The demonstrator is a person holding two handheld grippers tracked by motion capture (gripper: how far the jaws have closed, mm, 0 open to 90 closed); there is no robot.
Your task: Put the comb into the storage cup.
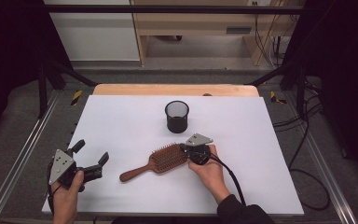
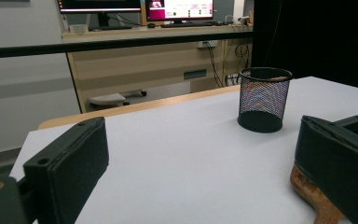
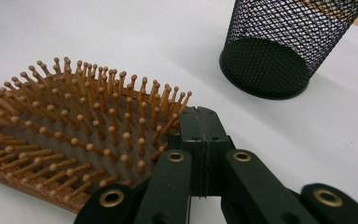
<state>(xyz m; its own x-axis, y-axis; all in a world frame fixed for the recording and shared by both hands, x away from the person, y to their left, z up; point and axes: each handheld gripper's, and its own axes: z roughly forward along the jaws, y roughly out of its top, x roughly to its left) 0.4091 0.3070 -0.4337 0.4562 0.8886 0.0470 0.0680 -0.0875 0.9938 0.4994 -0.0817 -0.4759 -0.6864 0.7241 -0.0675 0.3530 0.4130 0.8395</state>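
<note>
Clearly the right gripper [image 3: 200, 122] has its jaws pressed together, empty, with the tips against the end of the brown wooden paddle hairbrush with wooden bristles [image 1: 154, 162]. This brush lies flat on the white table [image 1: 121, 121], just in front of the black round wire-mesh cup [image 1: 176, 116]. A harder push may spin the brush or knock the cup over. The cup looks empty. The left gripper [image 1: 89, 161], well left of the cup, holds its jaws wide, empty.

Monitors [image 2: 135, 7] on wooden desk [image 2: 168, 51]

Right gripper [image 1: 185, 148] at hairbrush [image 1: 161, 161] head, fingers together — mesh cup [image 1: 177, 116] behind
</note>
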